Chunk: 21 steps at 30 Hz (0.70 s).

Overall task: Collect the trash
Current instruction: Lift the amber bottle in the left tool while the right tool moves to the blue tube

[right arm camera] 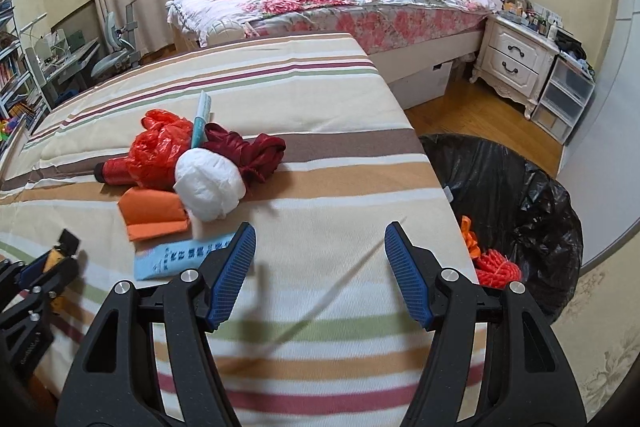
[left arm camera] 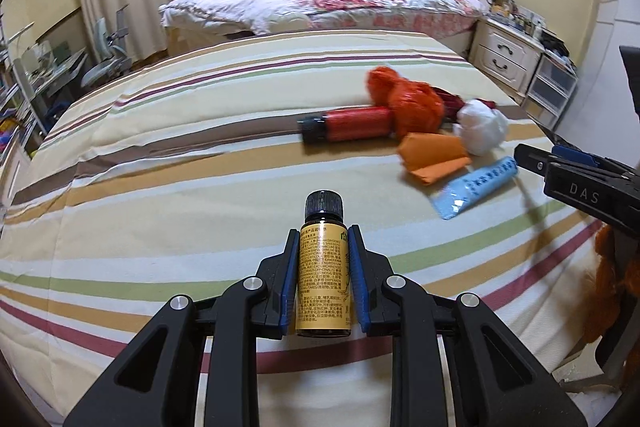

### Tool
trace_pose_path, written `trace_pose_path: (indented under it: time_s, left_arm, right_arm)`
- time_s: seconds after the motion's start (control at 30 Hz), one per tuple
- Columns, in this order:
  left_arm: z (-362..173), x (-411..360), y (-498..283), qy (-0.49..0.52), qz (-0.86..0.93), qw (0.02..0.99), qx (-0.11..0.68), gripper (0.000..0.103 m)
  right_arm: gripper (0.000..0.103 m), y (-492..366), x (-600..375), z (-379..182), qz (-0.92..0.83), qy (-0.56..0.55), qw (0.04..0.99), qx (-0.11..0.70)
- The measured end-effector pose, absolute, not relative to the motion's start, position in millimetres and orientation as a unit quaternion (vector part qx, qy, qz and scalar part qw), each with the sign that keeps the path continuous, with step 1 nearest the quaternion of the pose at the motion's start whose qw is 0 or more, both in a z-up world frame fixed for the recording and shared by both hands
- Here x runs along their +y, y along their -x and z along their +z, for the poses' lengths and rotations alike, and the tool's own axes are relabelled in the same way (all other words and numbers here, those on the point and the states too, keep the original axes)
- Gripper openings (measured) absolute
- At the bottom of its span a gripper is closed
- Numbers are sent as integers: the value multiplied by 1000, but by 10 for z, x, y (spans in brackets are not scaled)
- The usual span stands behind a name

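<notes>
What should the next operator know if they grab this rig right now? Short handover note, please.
Left gripper: shut on a small brown bottle with a yellow label, over the striped sheet.
Right gripper: open, empty, over the sheet next to the bin.
Done: orange and red scraps already lie in the black-lined bin.
Left: drop the bottle in, then clear the pile: red bottle, orange plastic bag, white wad, orange paper, blue packet, dark red cloth.
</notes>
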<state>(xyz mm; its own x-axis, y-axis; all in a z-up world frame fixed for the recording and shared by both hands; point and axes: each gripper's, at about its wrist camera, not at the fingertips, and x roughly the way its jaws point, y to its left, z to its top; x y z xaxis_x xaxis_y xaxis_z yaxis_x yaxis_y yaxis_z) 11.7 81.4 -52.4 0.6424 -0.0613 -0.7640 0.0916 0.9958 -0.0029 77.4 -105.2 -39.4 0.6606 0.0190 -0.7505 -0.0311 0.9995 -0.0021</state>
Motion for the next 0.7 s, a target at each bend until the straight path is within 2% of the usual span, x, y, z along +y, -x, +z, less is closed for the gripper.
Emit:
trace_pose_path:
  time_s: [0.27,0.7]
  left_arm:
    - [-507,1094,-171,3,-10,907,422,25]
    - [-529,1282,-141,18,1,907,421,25]
  right_arm:
    - [65,-902,-988,-421,13,23,906,423]
    - [68,-439,-780,-491,43,53,893,446]
